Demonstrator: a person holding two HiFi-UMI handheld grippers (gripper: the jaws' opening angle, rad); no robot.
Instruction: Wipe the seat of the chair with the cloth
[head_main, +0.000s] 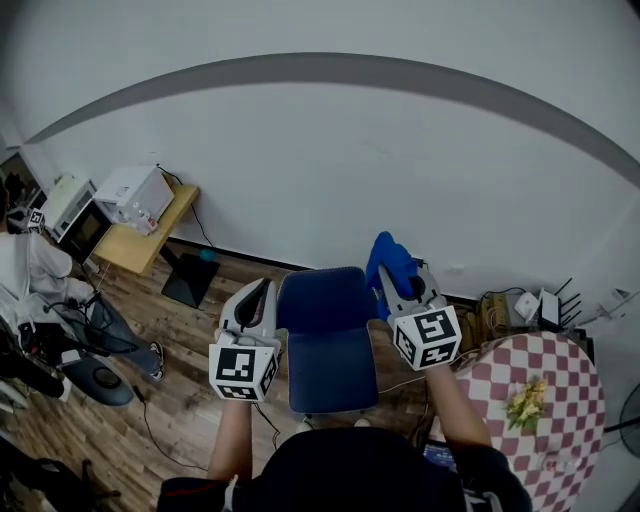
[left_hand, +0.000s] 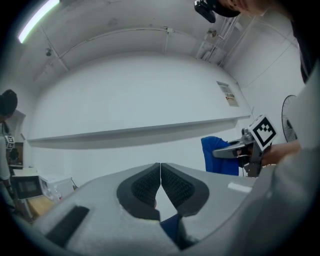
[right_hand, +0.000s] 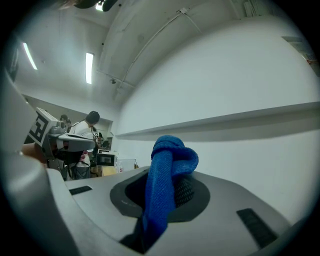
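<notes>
Forearms in dark sleeves reach forward from the bottom of the head view, each hand holding a gripper with a marker cube. The left gripper (head_main: 262, 292) has its jaws pressed together. In its own view the ribbed black pads (left_hand: 146, 186) meet along a thin seam and nothing is caught between them. The right gripper (head_main: 395, 282) is pinching the blue cloth (head_main: 390, 258). In its own view the cloth (right_hand: 167, 165) stands bunched between the jaws, knotted at the top, with a tail hanging down in front of the pads.

Between the two grippers, below them, stands the blue chair (head_main: 330, 345), and its seat is bare. The cloth is held in the air at the chair's far right corner and does not lie on the seat. From the left gripper view it (left_hand: 220, 160) hangs from the right gripper (left_hand: 225, 150) against the wall.

A round table (head_main: 555, 390) with a red-and-white checked cover stands to the right, with a small yellow bunch (head_main: 525, 400) on it. Wooden floor (head_main: 180, 400) spreads to the left. Farther off on that side, a wooden desk (head_main: 150, 240) carries a microwave (head_main: 75, 215) and a white appliance (head_main: 135, 195), and a person in white (head_main: 30, 265) is beside it. A white wall (head_main: 350, 150) closes the scene.
</notes>
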